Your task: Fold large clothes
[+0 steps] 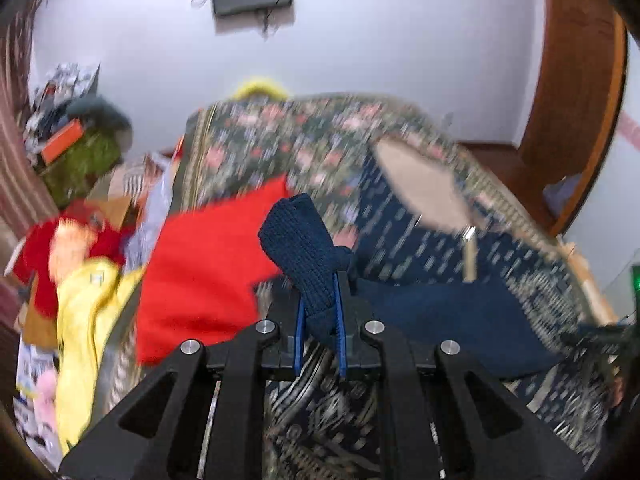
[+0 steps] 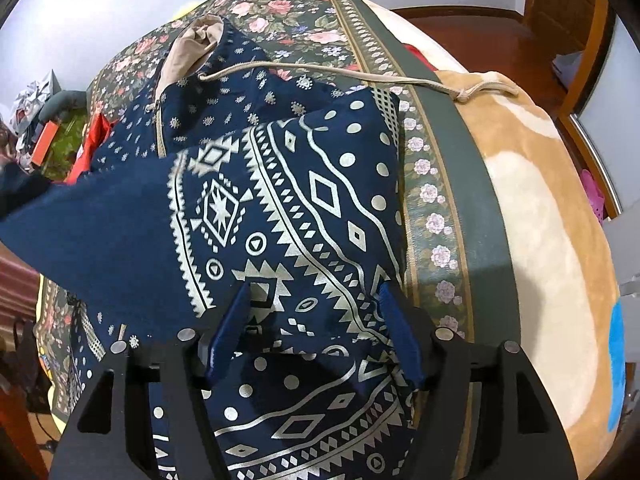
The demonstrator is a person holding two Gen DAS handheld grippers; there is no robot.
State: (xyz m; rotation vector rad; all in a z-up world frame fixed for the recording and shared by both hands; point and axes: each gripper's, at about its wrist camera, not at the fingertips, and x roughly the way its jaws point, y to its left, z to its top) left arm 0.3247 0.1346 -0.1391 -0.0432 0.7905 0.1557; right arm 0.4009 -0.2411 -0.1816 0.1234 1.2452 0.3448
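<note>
Pinching a navy knitted cuff (image 1: pixel 298 248), the left gripper (image 1: pixel 320 320) has its blue pads pressed together on the ribbed fabric, and the cuff stands up out of the jaws above the bed (image 1: pixel 248 136). The cuff belongs to a navy hoodie (image 2: pixel 280 208) printed with white diamonds, dots and zigzags, which lies on the flowered bedspread (image 2: pixel 436 216) in the middle of the bed, its right side running close along the bedspread's grey border. Its plain navy sleeve (image 2: pixel 92 232) stretches away toward the left edge of the bed. The hood, with its beige lining (image 2: pixel 192 48) showing, lies at the far end of the hoodie, and a beige drawstring (image 2: pixel 340 72) trails from it across the border to the tan blanket (image 2: pixel 540 216) on the right side of the bed.

The right gripper (image 2: pixel 316 320) is spread, its blue fingers (image 2: pixel 232 320) standing well apart with a raised fold of the printed fabric between them; whether the pads press on the cloth I cannot tell. A red garment (image 1: pixel 208 264) lies on the bed's left side, beside a yellow one (image 1: pixel 84 340) at the left edge. The left wrist view is blurred
</note>
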